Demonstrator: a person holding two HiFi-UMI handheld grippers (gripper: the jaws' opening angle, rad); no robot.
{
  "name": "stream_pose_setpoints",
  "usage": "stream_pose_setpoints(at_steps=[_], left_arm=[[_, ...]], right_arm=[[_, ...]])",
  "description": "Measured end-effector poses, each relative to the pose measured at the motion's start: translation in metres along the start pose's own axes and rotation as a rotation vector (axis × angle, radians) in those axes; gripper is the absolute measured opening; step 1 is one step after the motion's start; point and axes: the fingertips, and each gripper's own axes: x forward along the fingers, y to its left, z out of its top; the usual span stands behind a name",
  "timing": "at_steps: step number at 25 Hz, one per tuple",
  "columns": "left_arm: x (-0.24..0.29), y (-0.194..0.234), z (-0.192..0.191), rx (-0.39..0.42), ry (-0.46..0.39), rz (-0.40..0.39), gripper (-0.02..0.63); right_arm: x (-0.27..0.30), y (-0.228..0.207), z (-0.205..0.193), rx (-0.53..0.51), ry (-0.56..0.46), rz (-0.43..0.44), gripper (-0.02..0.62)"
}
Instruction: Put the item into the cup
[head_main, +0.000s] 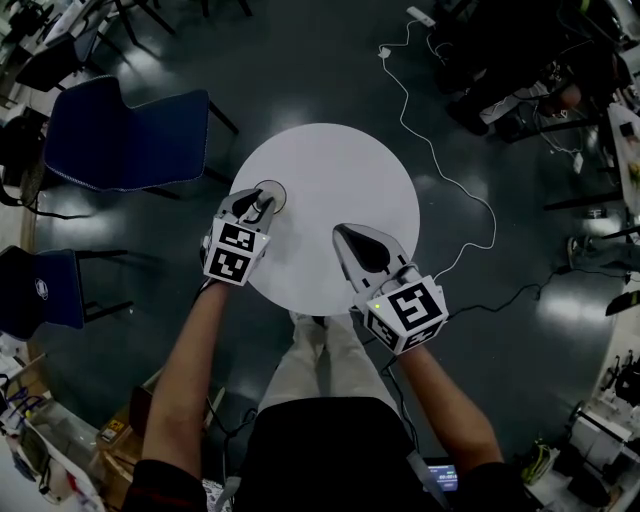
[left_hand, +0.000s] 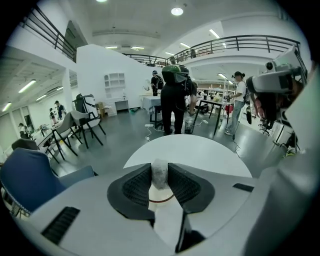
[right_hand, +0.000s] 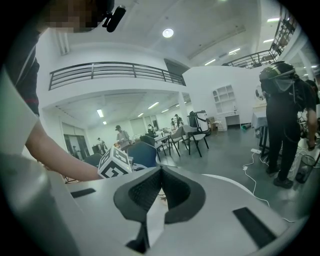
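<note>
Black pads of the left hand-held gripper (head_main: 262, 200): partly apart, pressing from both sides on a small pale, crinkled item (left_hand: 160, 175); the gripper tilts downward at the far left edge of the surface.
Item: held upright between the two pads, its top poking above their tips; it hangs directly over the cup, and whether it touches the cup cannot be told.
Cup (head_main: 272, 193): stands on the surface near its left edge, seen from above as a round rim; in the left gripper view a thin brown arc of that rim (left_hand: 162, 199) shows just below the item, between the jaws.
Marker cube (head_main: 235, 252): on the near end of the left gripper, above the bare forearm.
Right hand-held gripper (head_main: 342, 235): jaws together, tips meeting, nothing between them (right_hand: 161, 172); it hovers over the near right part of the surface, well apart from the cup.
Surface (head_main: 340, 170): round and white, bare apart from the cup.
Floor: dark and glossy, with a white cable (head_main: 440, 165) trailing past the right side of the surface.
Blue chair (head_main: 125, 135): left of the surface, on the floor.
</note>
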Motion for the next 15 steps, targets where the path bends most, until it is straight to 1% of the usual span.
stream_pose_setpoints(at_steps=[4, 9, 12, 15], left_arm=[[0.002, 0.0, -0.002, -0.021, -0.002, -0.006, 0.153], [0.003, -0.002, 0.001, -0.022, -0.008, -0.011, 0.155], [-0.005, -0.002, 0.002, -0.048, -0.006, -0.011, 0.143], [-0.017, 0.0, 0.009, -0.073, -0.021, -0.003, 0.083]], right_arm=[[0.0, -0.001, -0.001, 0.004, 0.003, -0.002, 0.014], [0.0, -0.006, 0.0, 0.005, 0.002, -0.007, 0.014], [-0.001, -0.005, 0.006, 0.0, 0.0, -0.007, 0.014], [0.0, -0.004, 0.015, -0.011, -0.01, -0.008, 0.014]])
